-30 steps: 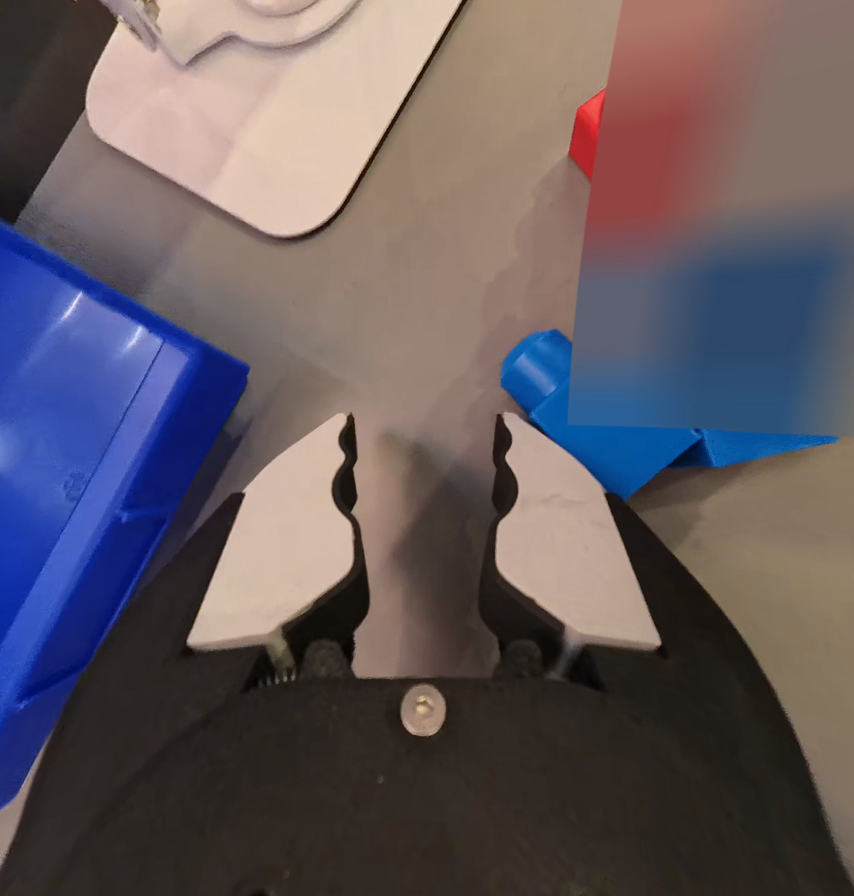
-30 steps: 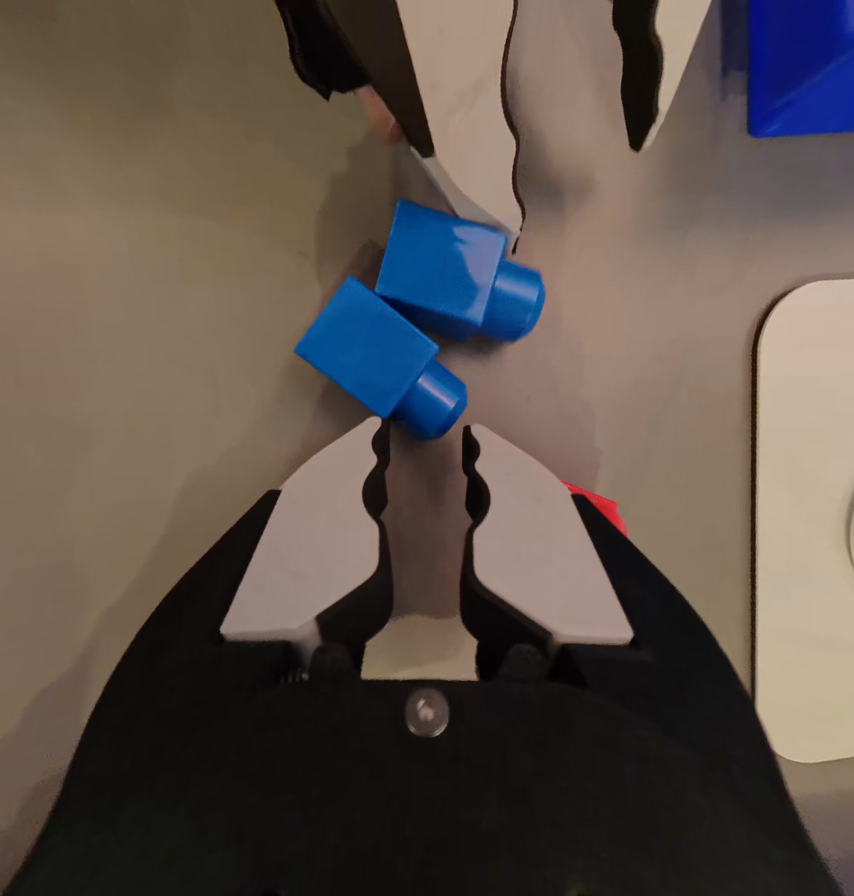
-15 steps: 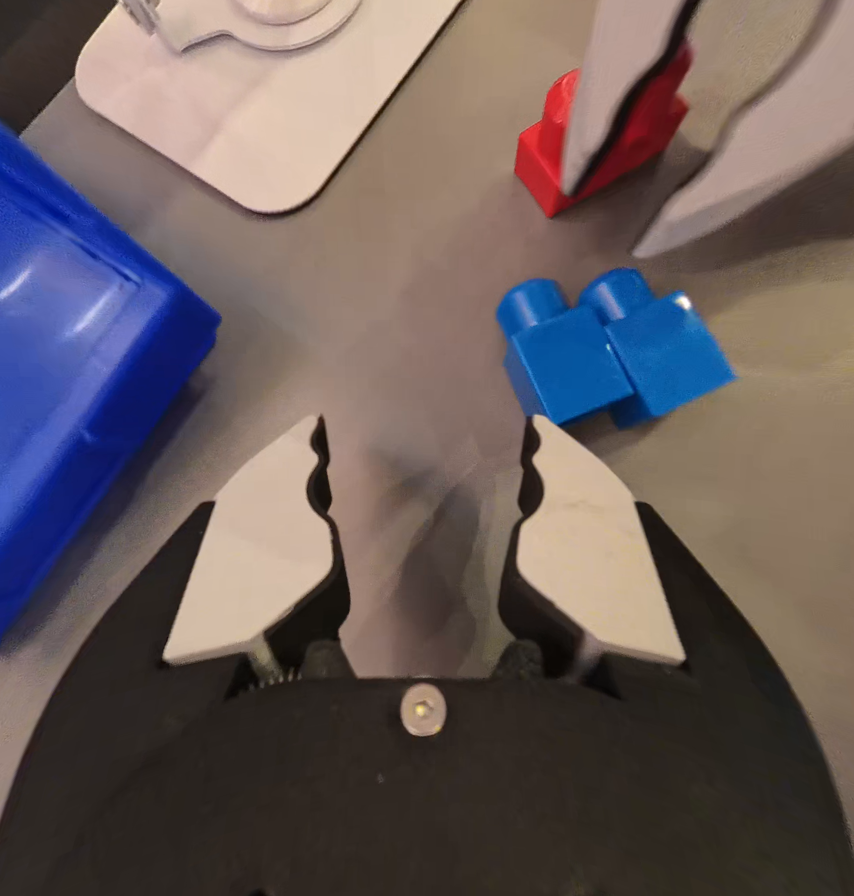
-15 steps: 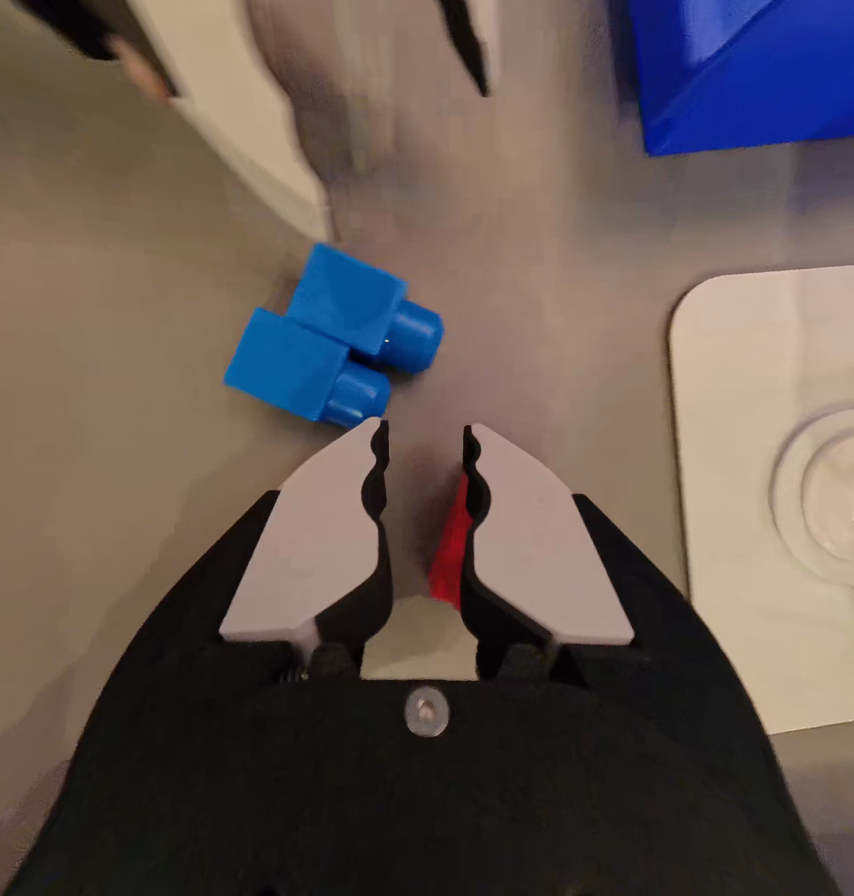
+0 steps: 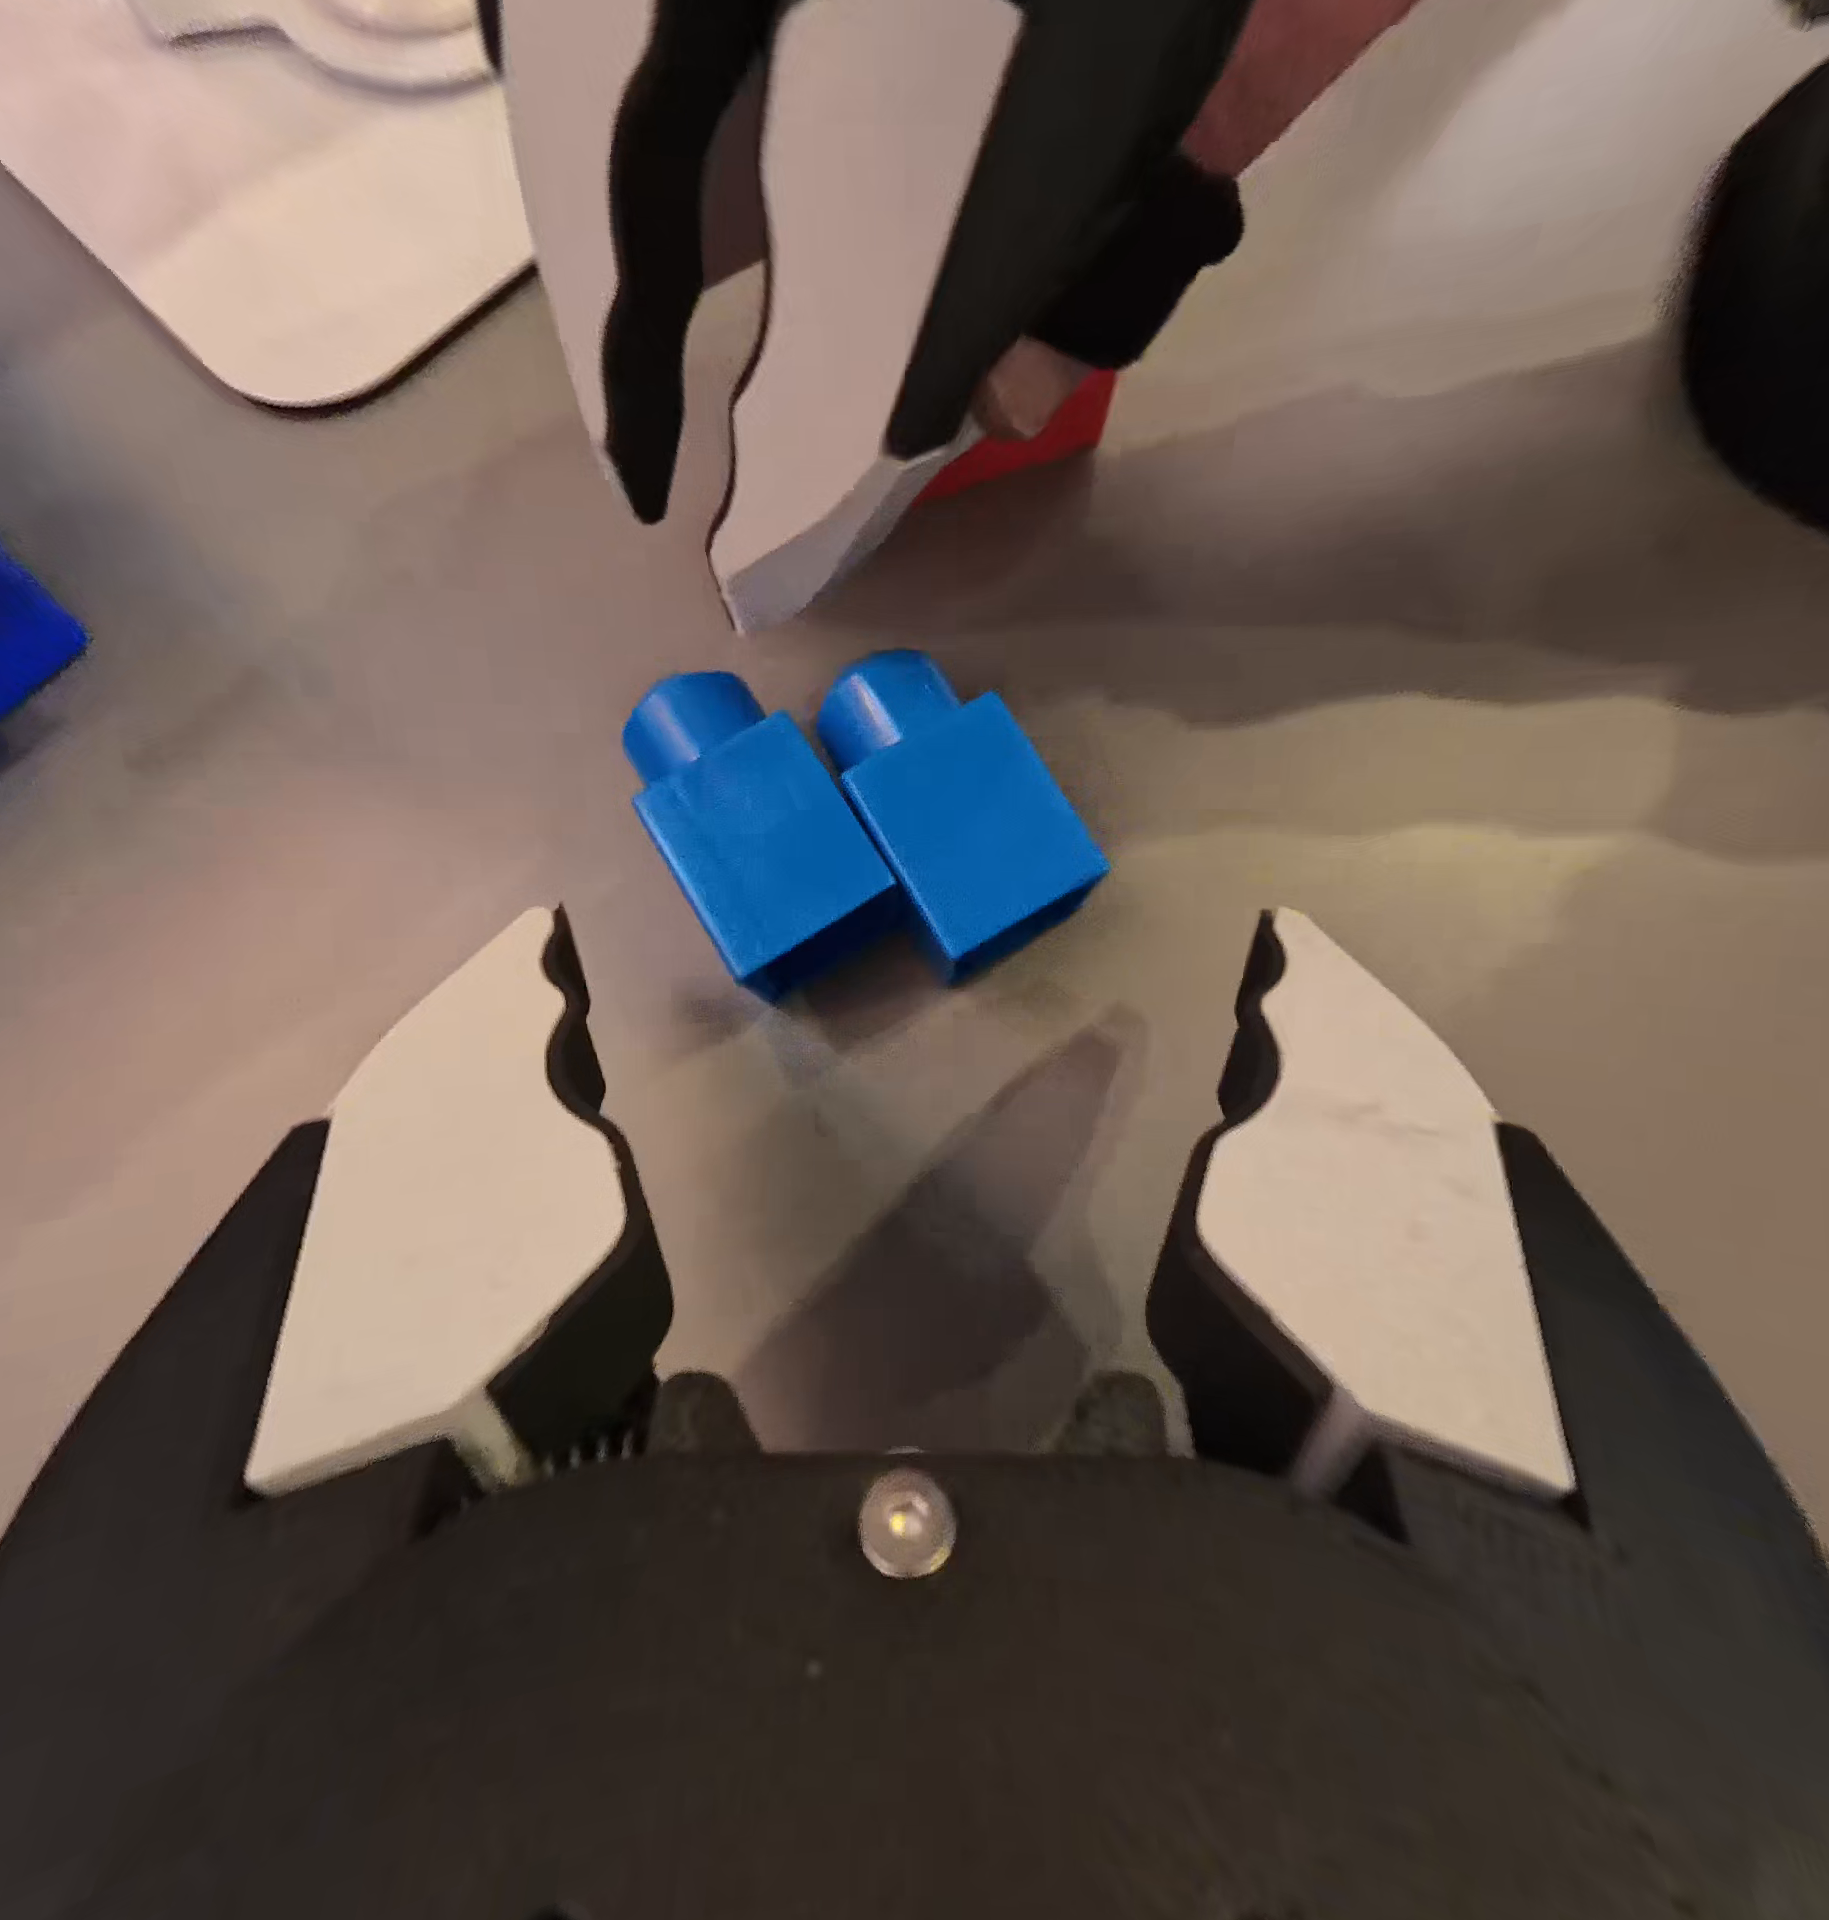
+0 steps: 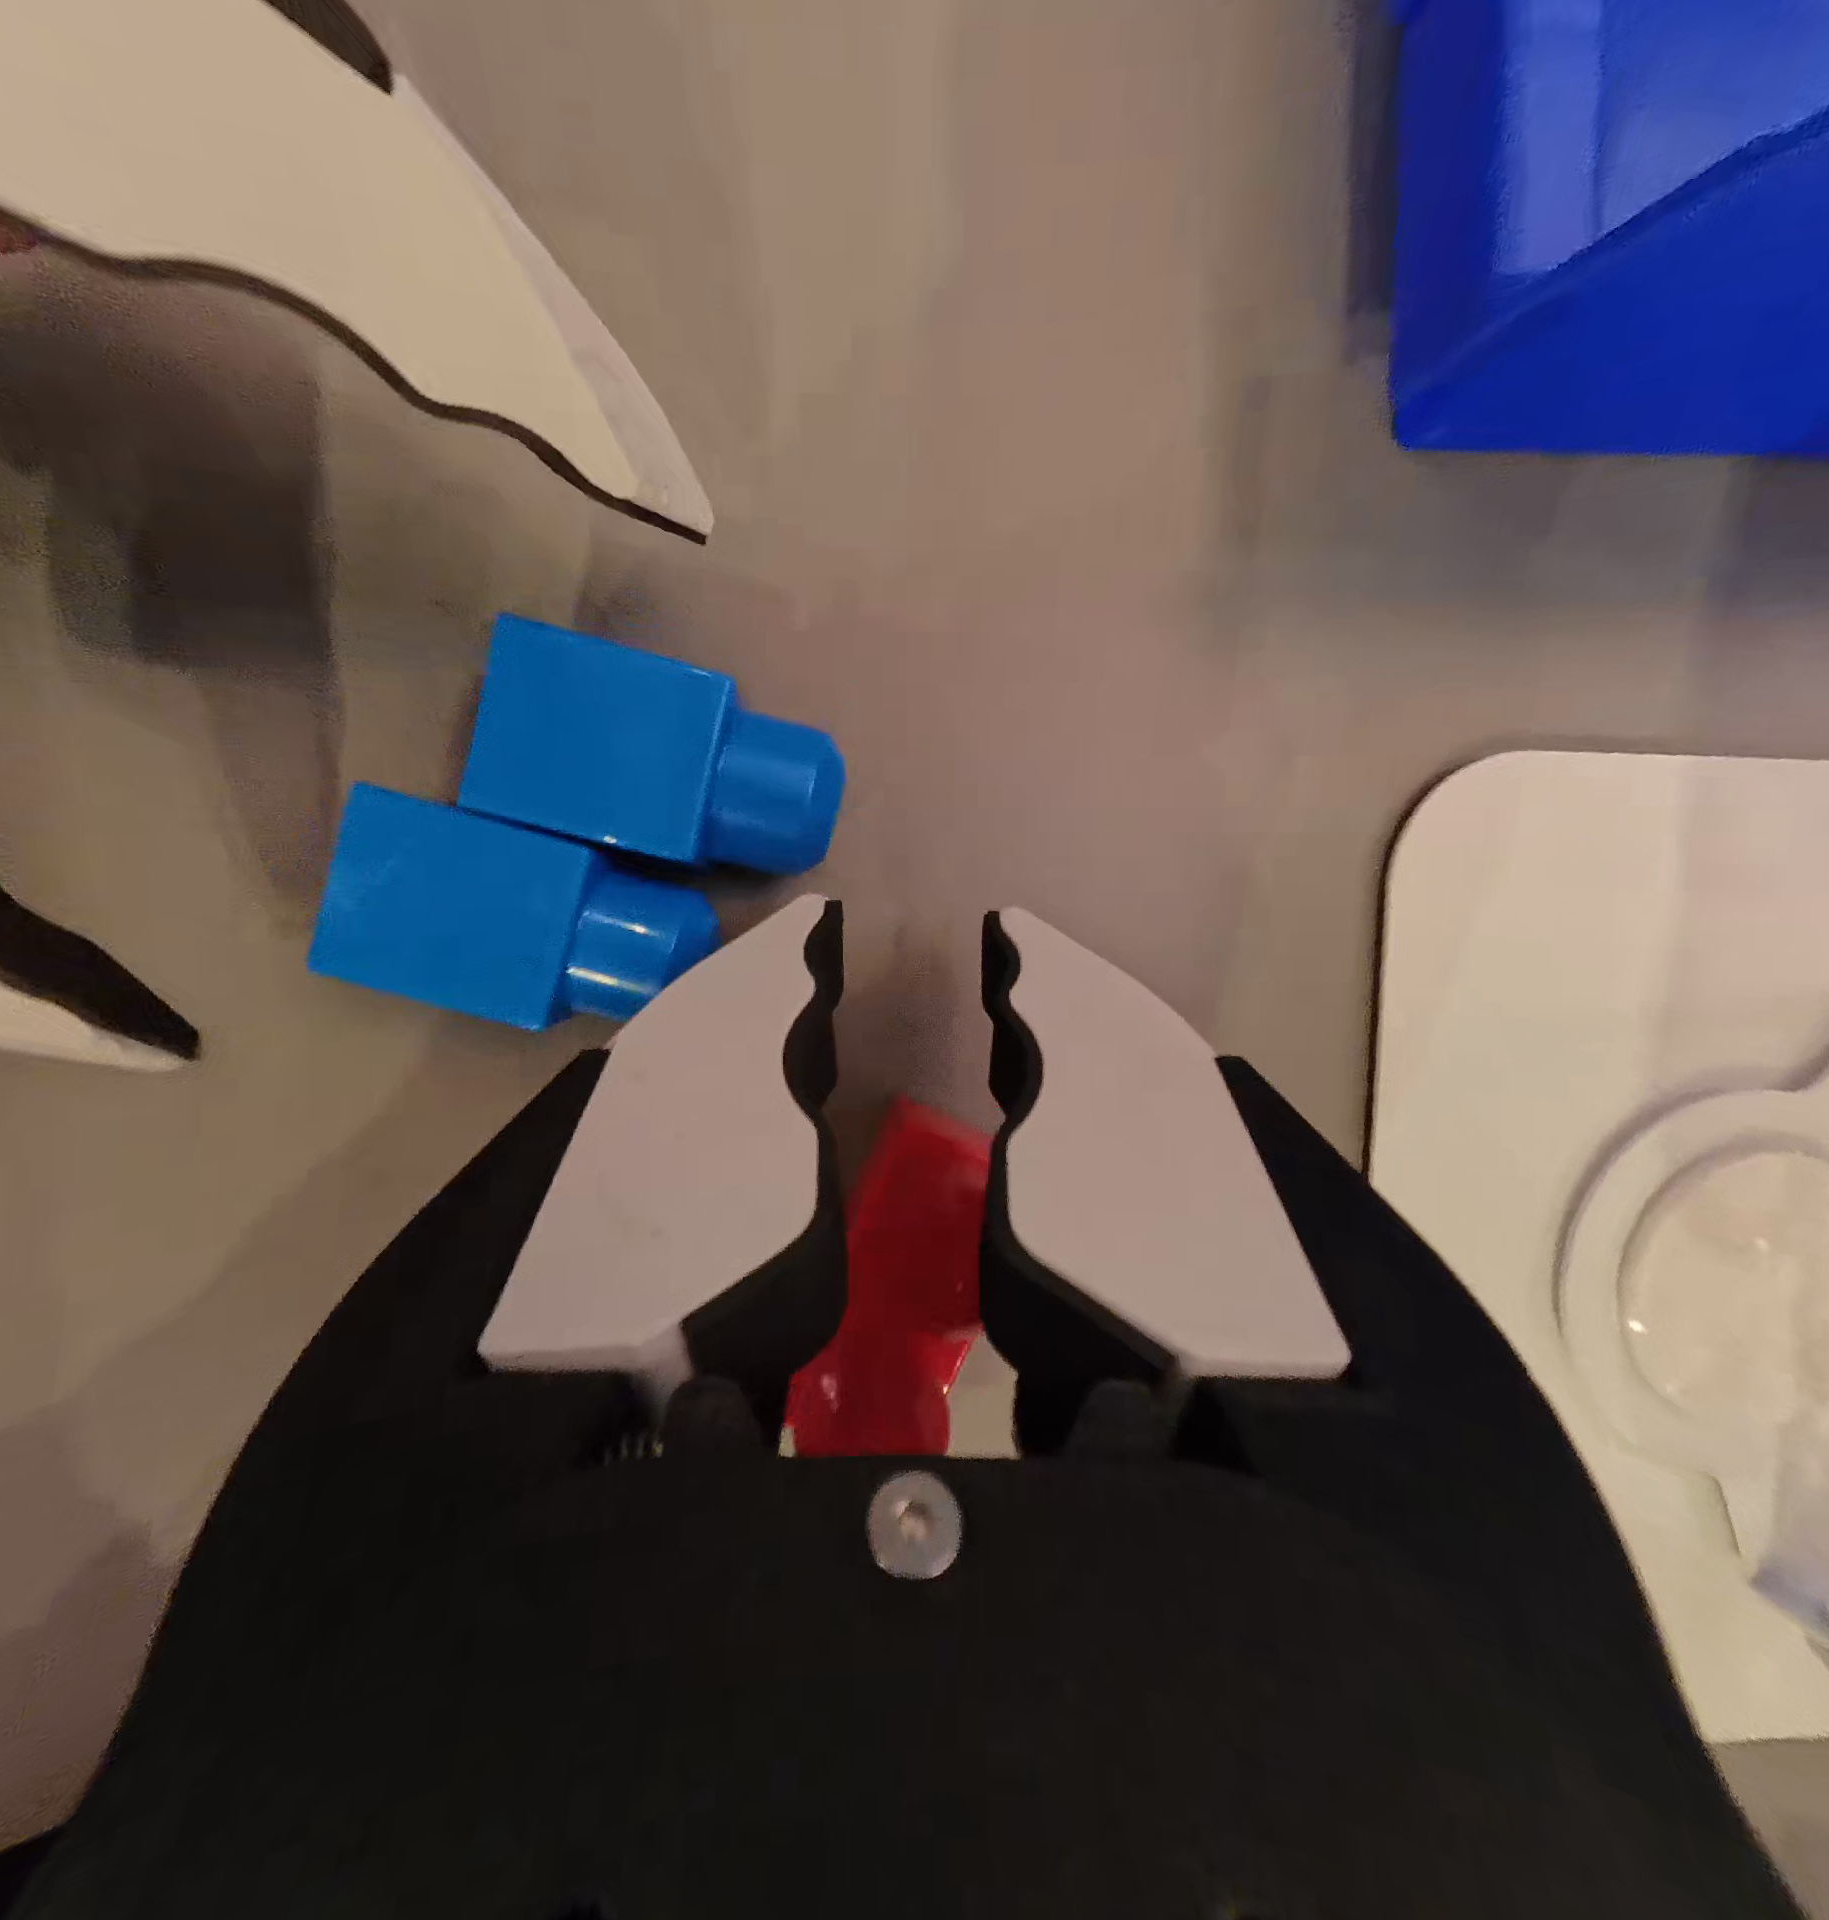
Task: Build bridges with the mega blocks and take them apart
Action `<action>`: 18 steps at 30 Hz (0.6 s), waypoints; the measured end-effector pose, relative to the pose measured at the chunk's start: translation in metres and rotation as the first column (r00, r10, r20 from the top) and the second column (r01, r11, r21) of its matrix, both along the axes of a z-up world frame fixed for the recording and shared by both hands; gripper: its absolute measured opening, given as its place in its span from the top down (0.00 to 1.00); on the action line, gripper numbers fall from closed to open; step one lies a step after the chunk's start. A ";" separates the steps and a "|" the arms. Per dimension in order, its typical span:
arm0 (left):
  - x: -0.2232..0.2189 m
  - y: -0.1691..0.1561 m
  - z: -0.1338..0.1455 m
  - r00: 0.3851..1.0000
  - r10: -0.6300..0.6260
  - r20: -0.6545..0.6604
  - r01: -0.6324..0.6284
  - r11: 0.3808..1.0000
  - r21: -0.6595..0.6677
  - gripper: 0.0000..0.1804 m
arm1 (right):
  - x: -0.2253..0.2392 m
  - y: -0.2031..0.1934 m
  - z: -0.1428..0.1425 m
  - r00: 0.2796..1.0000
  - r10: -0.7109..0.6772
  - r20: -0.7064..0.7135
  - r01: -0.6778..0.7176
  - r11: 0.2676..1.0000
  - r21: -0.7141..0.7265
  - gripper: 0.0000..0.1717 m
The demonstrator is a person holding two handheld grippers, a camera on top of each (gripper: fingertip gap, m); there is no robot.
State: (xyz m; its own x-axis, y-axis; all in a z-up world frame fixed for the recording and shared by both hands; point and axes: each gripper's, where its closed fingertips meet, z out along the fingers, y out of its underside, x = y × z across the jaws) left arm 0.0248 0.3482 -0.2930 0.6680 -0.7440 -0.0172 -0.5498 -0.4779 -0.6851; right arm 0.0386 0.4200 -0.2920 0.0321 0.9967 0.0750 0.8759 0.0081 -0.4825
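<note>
Two blue plastic single-stud blocks (image 5: 858,821) lie on their sides, touching, on the grey desk (image 5: 1409,935), just ahead of the left gripper (image 5: 910,914), whose jaws stand released and wide. At twelve o'clock, the right gripper (image 6: 910,914) has its jaws narrowly parted above a red plastic block (image 6: 899,1278); whether they press it cannot be told.

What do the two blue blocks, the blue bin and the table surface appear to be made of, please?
The two blue blocks look like moulded plastic with a glossy finish: uniform colour, rounded studs, small highlights. The blue bin also seems hard plastic, shiny with broad reflections. The table is a smooth grey surface, perhaps laminate or coated board; its soft sheen and faint reflections leave the material open.
</note>
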 end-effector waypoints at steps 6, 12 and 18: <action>0.003 0.014 -0.012 0.995 0.097 -0.035 -0.098 0.995 -0.034 0.46 | -0.008 -0.008 -0.019 0.996 0.058 0.074 -0.051 0.995 -0.088 0.86; 0.004 0.008 -0.017 1.000 0.007 -0.021 -0.008 0.997 -0.075 0.53 | -0.002 -0.015 -0.013 0.993 0.088 0.074 -0.082 0.994 -0.071 0.87; 0.000 0.008 -0.014 0.998 -0.066 -0.021 0.065 0.996 -0.067 0.56 | -0.002 0.009 -0.008 0.998 0.020 0.066 -0.018 1.000 -0.023 0.89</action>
